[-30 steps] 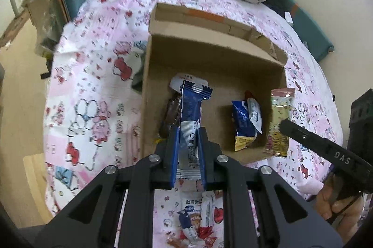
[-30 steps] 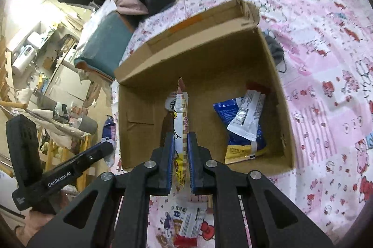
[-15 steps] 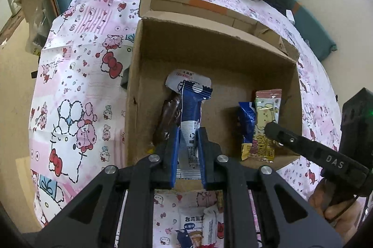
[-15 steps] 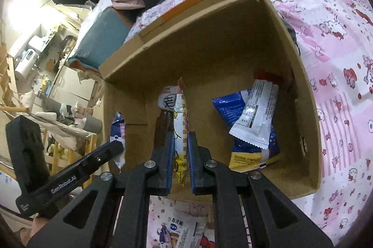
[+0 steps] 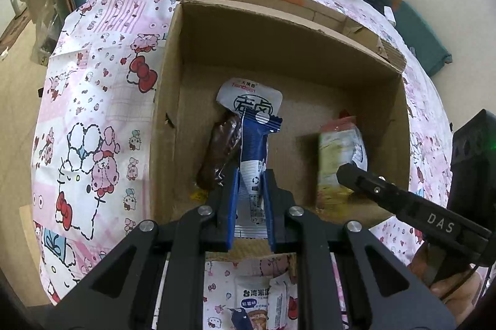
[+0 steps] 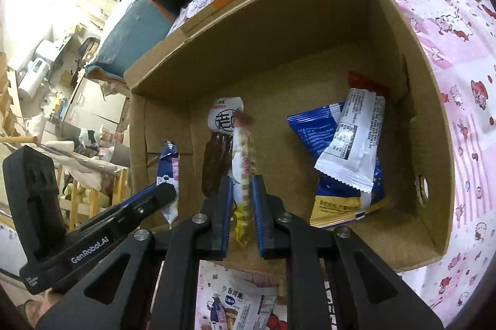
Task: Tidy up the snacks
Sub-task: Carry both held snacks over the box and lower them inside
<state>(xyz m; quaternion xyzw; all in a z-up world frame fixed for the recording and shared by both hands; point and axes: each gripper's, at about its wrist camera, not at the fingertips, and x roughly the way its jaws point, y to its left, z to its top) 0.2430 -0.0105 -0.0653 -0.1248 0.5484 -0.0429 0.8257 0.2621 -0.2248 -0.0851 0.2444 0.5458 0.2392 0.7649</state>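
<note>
- Both grippers have sunk toward the cardboard box (image 5: 173, 100) since the earlier frames, so its walls now fill more of each wrist view, and the packets they carry hang inside its near edge.
- Left gripper (image 5: 250, 175) is nearly closed, its blue pads pinching the lower part of a blue-and-white snack packet (image 5: 255, 144); the packet stands upright above the box floor, near the box's left side.
- Right gripper (image 6: 241, 184) has its jaws starting to open, with a thin pink-and-yellow snack stick (image 6: 243, 156) between them; in the right wrist view a slim gap shows on each side of the stick, so the pads look barely off it.
- In the left wrist view that same stick appears blurred at the right of the box, at the tip of the right gripper.
- On the box floor a dark brown packet (image 5: 221, 153) lies at the left, with a white round-topped packet (image 5: 248, 97) just beyond it.
- At the right of the box a blue bag (image 6: 313, 128) lies under a white wrapper (image 6: 353, 140) that leans across it.
- More snack packets (image 6: 238, 305) lie on the pink cartoon-print bedsheet (image 5: 93, 119), near the front of the box.
- Part of a hand (image 5: 449, 283) shows at the lower right of the left wrist view.
</note>
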